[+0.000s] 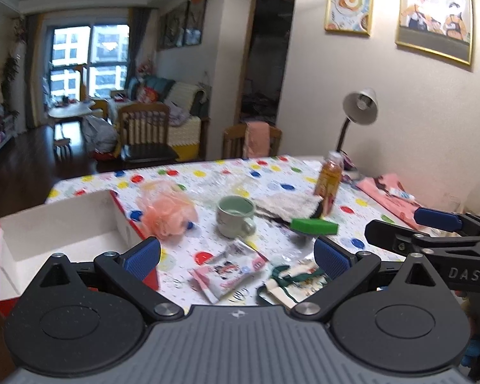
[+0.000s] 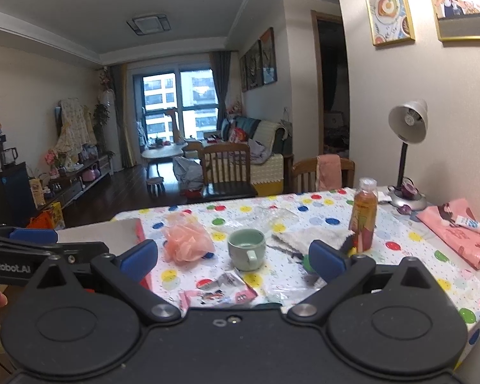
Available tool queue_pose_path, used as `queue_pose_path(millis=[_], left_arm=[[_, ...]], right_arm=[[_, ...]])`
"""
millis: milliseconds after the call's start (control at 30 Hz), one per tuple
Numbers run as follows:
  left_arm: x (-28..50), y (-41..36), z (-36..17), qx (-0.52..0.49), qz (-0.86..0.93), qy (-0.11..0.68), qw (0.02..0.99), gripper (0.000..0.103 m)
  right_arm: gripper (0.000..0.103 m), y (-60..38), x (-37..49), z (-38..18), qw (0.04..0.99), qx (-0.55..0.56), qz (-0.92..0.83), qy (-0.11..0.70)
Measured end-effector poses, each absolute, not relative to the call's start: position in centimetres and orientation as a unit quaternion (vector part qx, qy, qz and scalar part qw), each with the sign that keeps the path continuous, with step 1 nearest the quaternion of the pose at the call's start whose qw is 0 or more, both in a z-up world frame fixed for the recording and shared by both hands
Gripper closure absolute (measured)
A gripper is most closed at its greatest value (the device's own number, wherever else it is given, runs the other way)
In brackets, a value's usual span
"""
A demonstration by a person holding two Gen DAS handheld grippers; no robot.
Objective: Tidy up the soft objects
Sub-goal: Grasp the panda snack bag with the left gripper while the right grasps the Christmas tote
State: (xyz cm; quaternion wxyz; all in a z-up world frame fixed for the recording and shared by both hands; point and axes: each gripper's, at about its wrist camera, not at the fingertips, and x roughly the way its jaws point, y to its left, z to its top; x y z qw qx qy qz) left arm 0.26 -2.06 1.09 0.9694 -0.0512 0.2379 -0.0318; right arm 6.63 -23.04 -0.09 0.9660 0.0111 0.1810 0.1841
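Both grippers hang over the near edge of the tabletop, nothing grasped yet. Left gripper: fingers spread wide, empty. Right gripper: fingers also spread wide, empty.

Soft things on the polka-dot cloth: peach mesh bath pouf, white towel, green sponge. Empty white box w/ red outside sits at near left, prob the drop spot, though that's a guess.

Key relation: pouf lies ahead and left of the left gripper's gap, just beyond its left finger, and just beside the box's right wall. In right wrist view the pouf is also ahead-left, beyond the left finger, w/ the left gripper's body between. So left gripper is nearer the pouf and the box. Pouf is a roundish bunch, no clear long axis, any approach angle should work.

Sponge + towel are ahead-right of left gripper; long axis of sponge runs roughly left-right across the view. In right wrist view the sponge is mostly hidden behind the right finger, so right gripper seems closer to it.

Hard stuff to avoid: green mug between pouf and towel, bottle touching or just behind the towel, can't tell which. Snack packet lies directly under the left gap.
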Motion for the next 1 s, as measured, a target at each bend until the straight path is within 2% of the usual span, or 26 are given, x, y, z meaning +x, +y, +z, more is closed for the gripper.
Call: queue_pose_path(millis=[433, 667, 1000], left_arm=[[8.9, -4.1, -4.5, -0.058, -0.074, 0.326, 0.941, 0.000], [14.3, -5.3, -7.8, -0.008, -0.101, 0.339, 0.935, 0.000], [21.3, -5.5, -13.2, 0.068, -0.135, 0.403, 0.903, 0.000]], right_arm=[[0.005, -26.8, 12.1, -6.0, 0.954, -0.010, 0.135, 0.266], [0.012, -28.2, 15.6, -9.4, 0.936, -0.005, 0.137, 0.324], [0.016, -28.7, 19.3, -12.4, 0.916, -0.008, 0.141, 0.375]])
